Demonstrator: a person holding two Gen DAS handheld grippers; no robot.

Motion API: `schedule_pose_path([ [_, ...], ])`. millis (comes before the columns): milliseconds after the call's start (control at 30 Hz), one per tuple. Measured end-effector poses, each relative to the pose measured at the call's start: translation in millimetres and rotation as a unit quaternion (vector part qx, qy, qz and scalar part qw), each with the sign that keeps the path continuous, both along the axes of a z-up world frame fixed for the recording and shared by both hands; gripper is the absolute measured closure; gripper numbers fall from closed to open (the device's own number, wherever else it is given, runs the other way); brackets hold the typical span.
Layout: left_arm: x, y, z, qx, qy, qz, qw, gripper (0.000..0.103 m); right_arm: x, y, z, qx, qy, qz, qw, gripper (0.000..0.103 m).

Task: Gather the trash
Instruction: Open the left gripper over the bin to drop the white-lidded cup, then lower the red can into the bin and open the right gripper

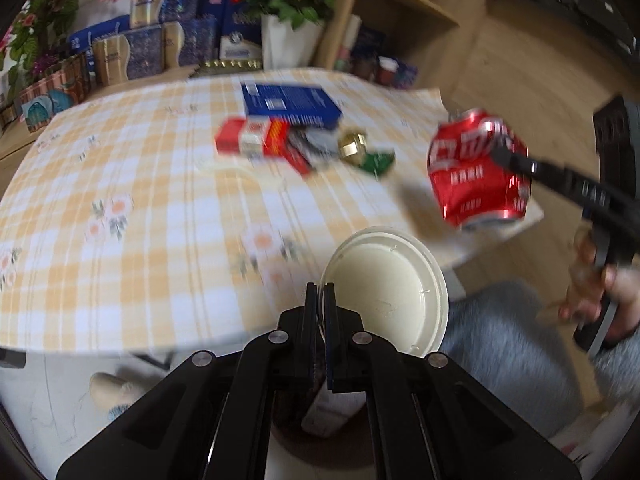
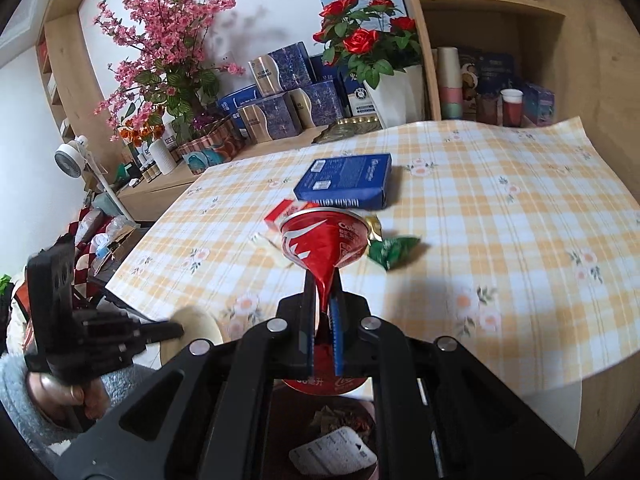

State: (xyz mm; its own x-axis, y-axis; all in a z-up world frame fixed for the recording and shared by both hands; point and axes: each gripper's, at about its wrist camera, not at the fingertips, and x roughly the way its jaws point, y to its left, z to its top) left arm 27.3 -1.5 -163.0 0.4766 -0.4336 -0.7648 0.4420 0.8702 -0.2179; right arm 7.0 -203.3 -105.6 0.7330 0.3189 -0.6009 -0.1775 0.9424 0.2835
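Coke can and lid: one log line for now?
left hand-held gripper: shut on white lid | right hand-held gripper: shut on crushed can

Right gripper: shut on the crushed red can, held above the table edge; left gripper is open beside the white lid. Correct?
One thing is wrong: the left gripper is not open. The left wrist view shows its jaws shut on the rim of the white lid. The rest holds: the right gripper is shut on the crushed red can.
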Motion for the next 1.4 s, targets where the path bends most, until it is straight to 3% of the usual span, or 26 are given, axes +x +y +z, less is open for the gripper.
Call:
schedule_pose_path([
  [233, -28.4, -17.4, -49.8, 0.054, 0.035, -0.03, 0.9975, 0.099, -25.7, -9.4, -18.9, 0.008, 0.016, -0.009, 1.0, 0.093],
  [433, -22.7, -27.7, -83.2, 0.094, 0.065, -0.041, 0.9926, 0.099, -32.7, -16.6, -31.8, 0.014, 0.031, -0.013, 0.999, 0.093],
  [533, -17.7, -30.2, -93.2, 0.094, 0.076, -0.044, 0.9917, 0.098, -33.7, -17.9, -36.3, 0.014, 0.037, -0.014, 0.999, 0.093],
  [567, -16.8, -31.3, -95.2, 0.094, 0.076, -0.044, 0.9917, 0.096, -33.9, -18.1, -38.0, 0.014, 0.039, -0.013, 0.999, 0.093],
  [633, -15.6, -32.2, -95.6, 0.083, 0.076, -0.041, 0.9929, 0.073, -33.2, -17.8, -39.7, 0.016, 0.042, -0.012, 0.999, 0.093],
  [667, -15.7, -32.0, -94.7, 0.077, 0.073, -0.038, 0.9936, 0.053, -33.3, -16.8, -41.6, 0.018, 0.044, -0.01, 0.999, 0.093],
  [867, -15.8, -15.2, -65.9, 0.034, 0.018, 0.004, 0.9993, 0.024, -34.3, -2.8, -55.6, 0.026, 0.061, 0.013, 0.998, 0.093],
  [1067, -22.6, 15.1, -34.8, 0.009, -0.042, 0.067, 0.9968, 0.012, -38.7, 30.5, -76.5, 0.013, 0.086, 0.066, 0.994, 0.093],
  [1267, -34.0, 38.9, -17.7, 0.006, -0.098, 0.117, 0.9882, 0.01, -35.2, 64.6, -102.7, -0.024, 0.125, 0.111, 0.986, 0.093],
  [1400, -41.3, 43.4, -19.8, 0.008, -0.113, 0.13, 0.985, 0.009, -30.4, 82.6, -121.5, -0.056, 0.154, 0.134, 0.977, 0.093],
])
